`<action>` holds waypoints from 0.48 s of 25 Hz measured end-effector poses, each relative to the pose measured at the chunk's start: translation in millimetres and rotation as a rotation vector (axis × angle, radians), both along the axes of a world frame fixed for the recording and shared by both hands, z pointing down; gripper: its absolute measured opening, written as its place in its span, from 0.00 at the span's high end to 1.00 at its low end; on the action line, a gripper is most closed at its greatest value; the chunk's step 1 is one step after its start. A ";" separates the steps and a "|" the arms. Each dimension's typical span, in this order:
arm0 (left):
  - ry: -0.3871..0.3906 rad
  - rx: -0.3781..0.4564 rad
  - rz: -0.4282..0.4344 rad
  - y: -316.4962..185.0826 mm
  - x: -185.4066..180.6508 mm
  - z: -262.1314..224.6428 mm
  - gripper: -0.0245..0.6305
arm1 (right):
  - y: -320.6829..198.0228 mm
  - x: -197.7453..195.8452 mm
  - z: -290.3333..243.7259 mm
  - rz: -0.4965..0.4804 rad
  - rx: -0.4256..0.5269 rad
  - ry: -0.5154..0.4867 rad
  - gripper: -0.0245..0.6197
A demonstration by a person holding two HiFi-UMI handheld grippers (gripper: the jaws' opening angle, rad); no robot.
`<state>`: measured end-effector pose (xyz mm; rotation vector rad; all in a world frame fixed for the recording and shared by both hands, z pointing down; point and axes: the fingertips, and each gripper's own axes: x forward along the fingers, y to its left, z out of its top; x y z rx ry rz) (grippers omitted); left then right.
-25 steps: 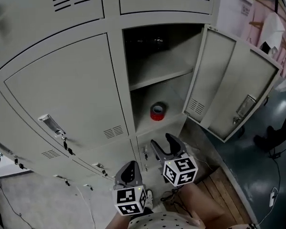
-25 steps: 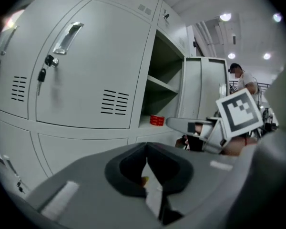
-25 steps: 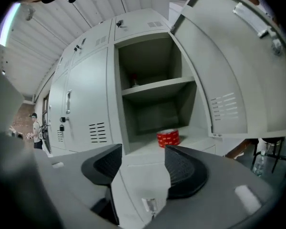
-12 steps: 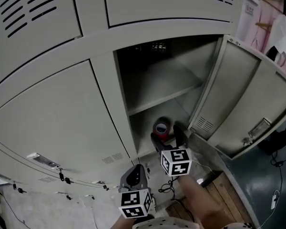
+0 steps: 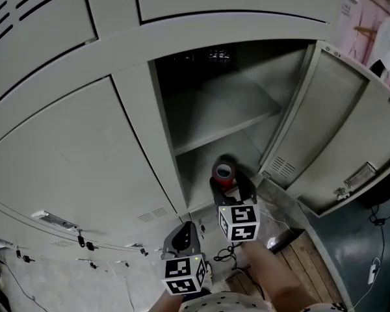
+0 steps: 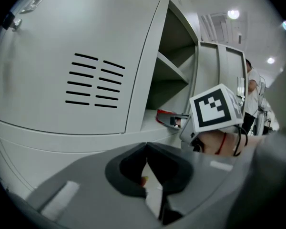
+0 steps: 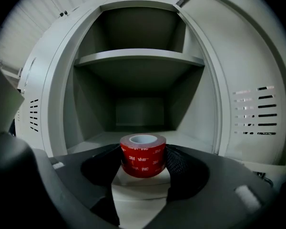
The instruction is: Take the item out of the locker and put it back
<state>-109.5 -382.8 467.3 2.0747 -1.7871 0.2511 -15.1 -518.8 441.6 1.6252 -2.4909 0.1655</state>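
Observation:
A red tape roll (image 5: 223,172) stands upright on the floor of the open locker compartment (image 5: 201,174), near its front edge. My right gripper (image 5: 231,182) reaches into the compartment. Its jaws have just been closing, and the tape roll (image 7: 143,155) now sits between them with a pad (image 7: 177,162) against each side. My left gripper (image 5: 184,228) hangs lower, in front of the closed doors, with its jaws shut on nothing. From the left gripper view I see the right gripper's marker cube (image 6: 214,109) and a red edge of the tape roll (image 6: 165,115).
The locker door (image 5: 331,129) stands swung open to the right. An inner shelf (image 5: 227,125) spans the compartment above the tape. Closed vented locker doors (image 5: 84,168) fill the left. Wooden floor boards (image 5: 305,259) and a cable lie at lower right.
My right gripper has moved forward from below the compartment into it and now has the tape roll between its jaws. The lockers loom larger in the head view. My left gripper stays low.

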 end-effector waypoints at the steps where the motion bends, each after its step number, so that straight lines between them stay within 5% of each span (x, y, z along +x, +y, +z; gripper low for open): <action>1: 0.000 0.000 0.000 0.9 0.1 -0.1 0.95 | 1.1 0.0 -0.1 -0.002 0.000 0.003 0.51; 12: 0.019 0.027 0.015 24.9 13.9 -10.0 0.95 | 70.4 15.6 -27.6 -0.071 0.012 -0.093 0.51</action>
